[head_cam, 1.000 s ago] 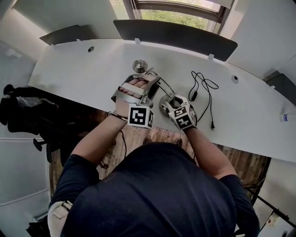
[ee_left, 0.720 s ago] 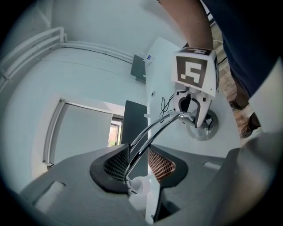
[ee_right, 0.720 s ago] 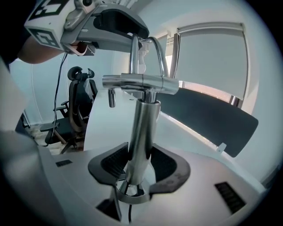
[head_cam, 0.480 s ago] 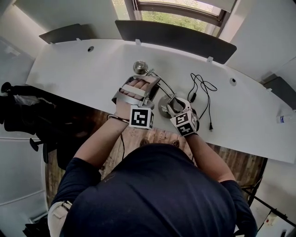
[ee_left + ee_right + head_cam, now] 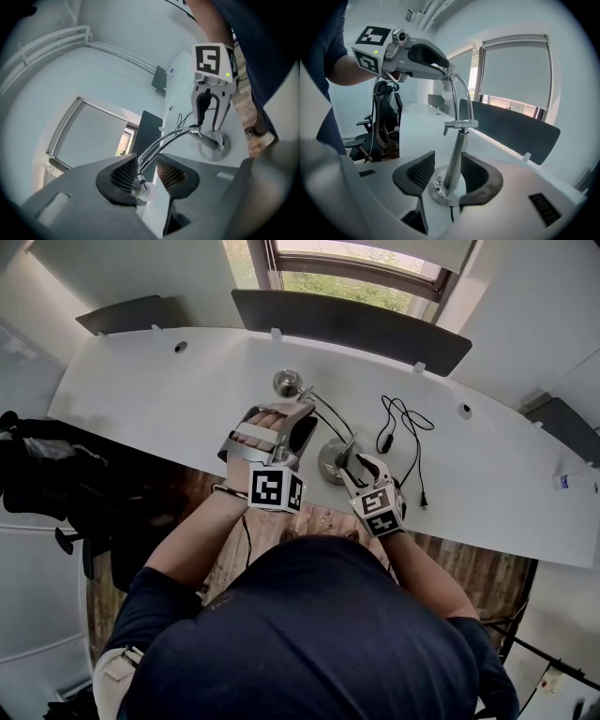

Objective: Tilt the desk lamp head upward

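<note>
As the right gripper's jaws open around the lamp post, the left gripper's jaws, clenched on the lamp arm, could tip the unsteadied base.

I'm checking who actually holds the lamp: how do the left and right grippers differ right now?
The left gripper is up at the lamp head, jaws apparently shut on it; the right gripper is low at the post, jaws opening, the post between them but not pressed. Both straddle the same lamp.
</note>
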`<state>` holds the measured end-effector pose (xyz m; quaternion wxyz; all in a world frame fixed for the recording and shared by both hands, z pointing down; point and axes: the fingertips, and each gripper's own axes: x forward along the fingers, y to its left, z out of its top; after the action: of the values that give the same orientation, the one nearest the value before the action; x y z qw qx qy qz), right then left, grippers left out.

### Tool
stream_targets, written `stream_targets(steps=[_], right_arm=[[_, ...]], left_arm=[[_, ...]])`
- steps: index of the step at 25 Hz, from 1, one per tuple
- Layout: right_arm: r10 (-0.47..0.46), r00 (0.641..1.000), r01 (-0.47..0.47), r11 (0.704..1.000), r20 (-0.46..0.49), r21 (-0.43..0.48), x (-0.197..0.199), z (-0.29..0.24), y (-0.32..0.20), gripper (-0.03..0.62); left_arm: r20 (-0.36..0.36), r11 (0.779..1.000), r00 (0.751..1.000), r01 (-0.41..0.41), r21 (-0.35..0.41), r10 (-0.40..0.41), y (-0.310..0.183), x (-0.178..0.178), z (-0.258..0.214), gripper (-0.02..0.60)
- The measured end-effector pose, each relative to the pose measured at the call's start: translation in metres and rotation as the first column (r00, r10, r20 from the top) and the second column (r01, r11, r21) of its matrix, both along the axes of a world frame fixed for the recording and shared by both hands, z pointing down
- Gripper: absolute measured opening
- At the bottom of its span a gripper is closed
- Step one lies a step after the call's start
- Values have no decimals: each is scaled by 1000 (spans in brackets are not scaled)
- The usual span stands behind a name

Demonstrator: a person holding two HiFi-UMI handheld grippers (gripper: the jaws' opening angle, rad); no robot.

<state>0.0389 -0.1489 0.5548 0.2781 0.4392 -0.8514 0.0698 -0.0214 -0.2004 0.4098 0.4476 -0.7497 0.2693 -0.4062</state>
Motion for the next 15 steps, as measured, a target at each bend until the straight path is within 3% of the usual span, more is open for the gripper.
stream_targets(steps=[3, 7, 11, 15], right_arm=[[8, 999, -9, 1000, 53, 8, -2, -21, 10, 178], [12, 992, -13, 1000, 125, 9, -3, -45, 21, 178], [-3, 980, -3, 1000, 201, 27, -8, -69, 29, 172], [-33, 966, 17, 998, 256, 64, -17, -92, 38, 123]], left_arm=[[-127, 996, 991, 20, -84, -31, 8, -2, -10, 126], [-220, 986, 974, 15, -165, -51, 20, -2, -12, 126], [-335, 952, 939, -27, -304, -81, 37, 4, -3, 126], [-416, 917, 903, -73, -393, -106, 52, 6, 6, 124]])
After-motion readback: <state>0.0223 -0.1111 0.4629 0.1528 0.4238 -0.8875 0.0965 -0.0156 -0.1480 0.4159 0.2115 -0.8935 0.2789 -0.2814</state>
